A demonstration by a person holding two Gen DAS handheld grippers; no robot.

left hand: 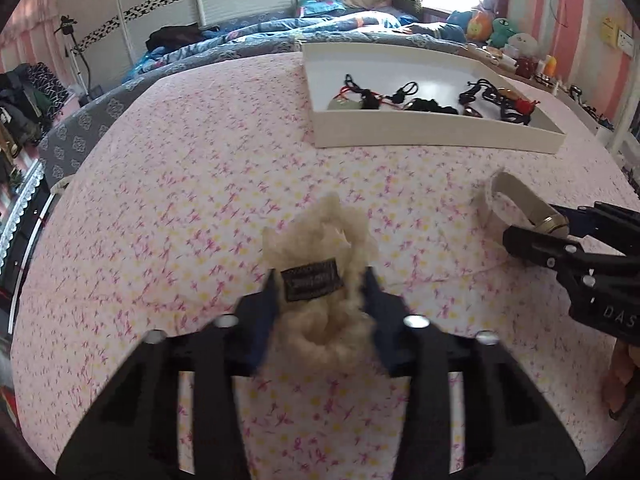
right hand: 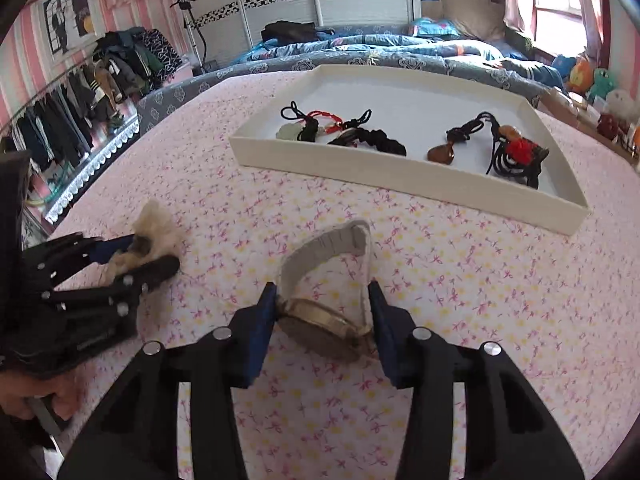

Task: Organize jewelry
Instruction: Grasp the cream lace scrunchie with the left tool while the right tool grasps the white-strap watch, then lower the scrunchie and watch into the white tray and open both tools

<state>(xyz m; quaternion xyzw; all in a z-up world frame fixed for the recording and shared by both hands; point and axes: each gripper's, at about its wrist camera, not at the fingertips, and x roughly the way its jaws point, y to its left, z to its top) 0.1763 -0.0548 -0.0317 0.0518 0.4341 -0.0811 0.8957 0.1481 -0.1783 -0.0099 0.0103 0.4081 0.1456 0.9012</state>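
Note:
My left gripper [left hand: 320, 280] is shut on a cream fluffy scrunchie [left hand: 320, 236] with a dark label, low over the pink floral cloth [left hand: 180, 200]. It also shows in the right wrist view [right hand: 154, 254], with the scrunchie [right hand: 154, 226] between its fingers. My right gripper [right hand: 322, 300] is shut on a wristwatch [right hand: 320, 320] with a gold case and a pale strap. The right gripper [left hand: 536, 226] and the watch [left hand: 516, 200] show at right in the left wrist view. A white tray [left hand: 400, 132] ahead holds several corded pendants [left hand: 424, 98]; the tray shows in the right wrist view [right hand: 360, 172] too.
A bed with blue bedding [right hand: 360, 48] lies beyond the cloth. A clothes rack [right hand: 68, 120] stands at left. Plush toys and small items [left hand: 516, 48] sit on a ledge at far right. A tripod [right hand: 192, 28] stands by the wardrobe.

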